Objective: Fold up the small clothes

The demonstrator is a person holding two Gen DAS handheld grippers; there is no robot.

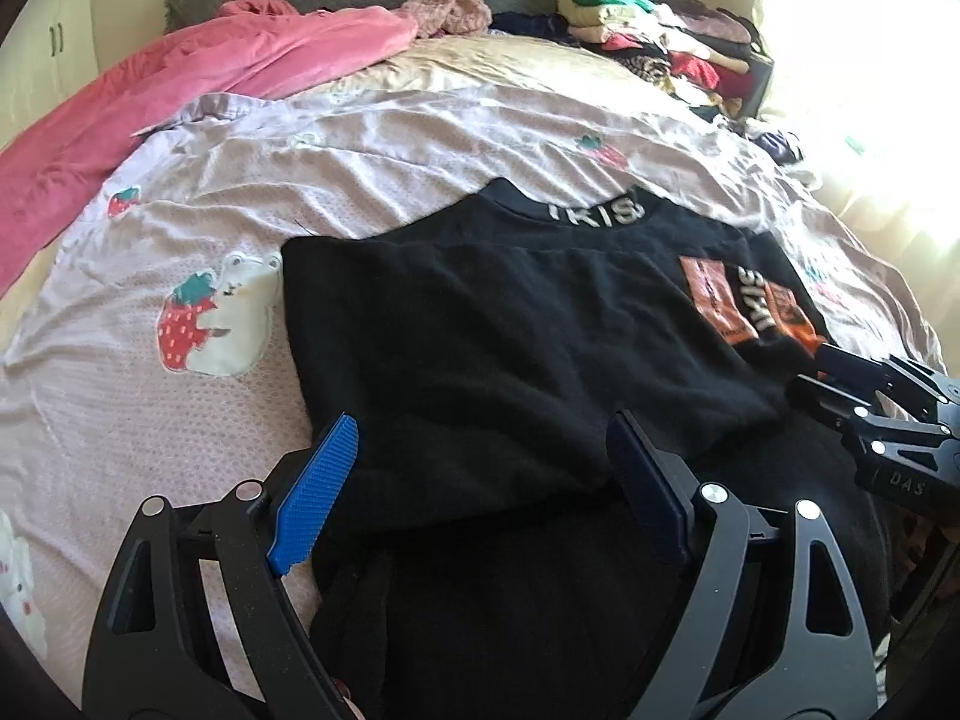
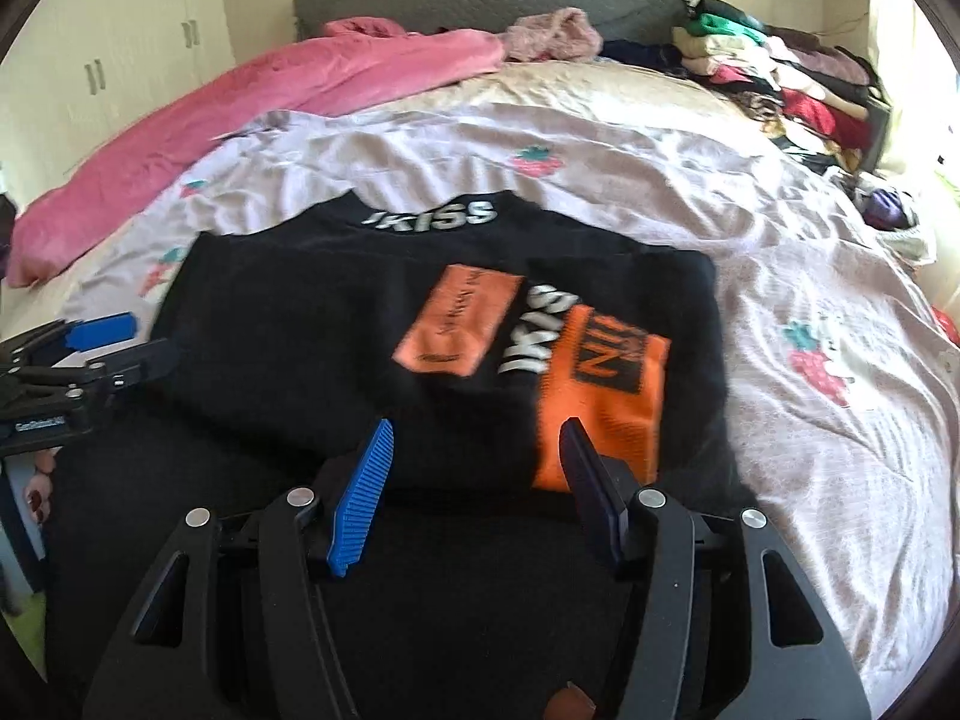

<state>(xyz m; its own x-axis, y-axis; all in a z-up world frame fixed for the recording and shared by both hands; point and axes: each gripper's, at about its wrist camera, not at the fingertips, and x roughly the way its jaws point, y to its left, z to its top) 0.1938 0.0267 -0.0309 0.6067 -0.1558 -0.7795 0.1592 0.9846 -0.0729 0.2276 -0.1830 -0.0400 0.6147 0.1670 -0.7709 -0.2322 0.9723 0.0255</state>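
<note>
— What is on the big bed (image 1: 420,138)?

— My black top (image 1: 510,324) lies flat near me on the sheet with strawberries. A pink blanket (image 1: 180,96) is far left. A pile of clothes (image 1: 672,42) is far right.

— What are your tools doing?

— My left gripper (image 1: 486,480) is wide apart over the near left edge of the top. It holds nothing. My right gripper (image 2: 474,492) is partly apart over the orange patch (image 2: 600,402). It holds nothing too.
</note>
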